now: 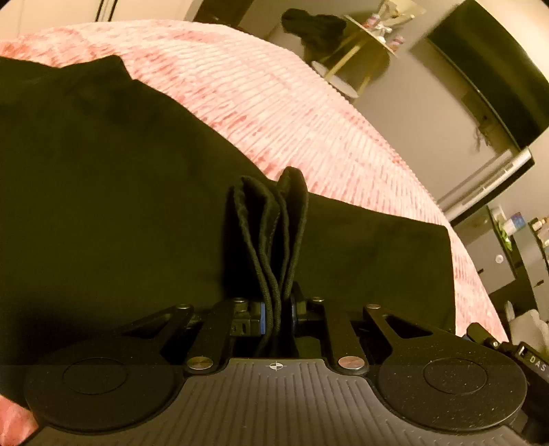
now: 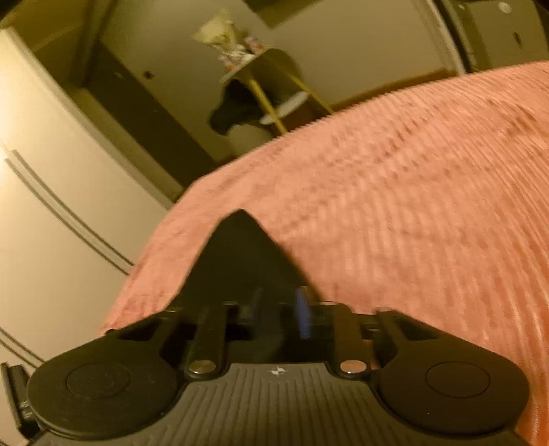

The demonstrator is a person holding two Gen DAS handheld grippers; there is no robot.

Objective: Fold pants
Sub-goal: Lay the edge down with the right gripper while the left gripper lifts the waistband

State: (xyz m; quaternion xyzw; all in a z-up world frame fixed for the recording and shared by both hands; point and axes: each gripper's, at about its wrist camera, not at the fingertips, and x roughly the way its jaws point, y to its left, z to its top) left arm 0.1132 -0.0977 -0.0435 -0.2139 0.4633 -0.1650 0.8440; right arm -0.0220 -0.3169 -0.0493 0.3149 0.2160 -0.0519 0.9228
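Black pants point(image 1: 103, 192) lie spread over a pink ribbed bedspread point(image 1: 274, 103). In the left wrist view a bunched stack of hemmed edges of the pants point(image 1: 271, 226) stands upright between the jaws, and my left gripper point(image 1: 276, 310) is shut on it. In the right wrist view a pointed corner of the black pants point(image 2: 243, 254) rises from between the jaws of my right gripper point(image 2: 279, 310), which is shut on it; that picture is blurred, and the pink bedspread point(image 2: 411, 206) fills the area behind.
Beyond the bed stands a small round side table point(image 1: 363, 44) with gold legs, trinkets and a dark garment point(image 1: 315, 27) draped beside it. A dark screen point(image 1: 490, 75) and cluttered shelves point(image 1: 514, 233) are at the right. A pale wardrobe door point(image 2: 51, 171) is left of the bed.
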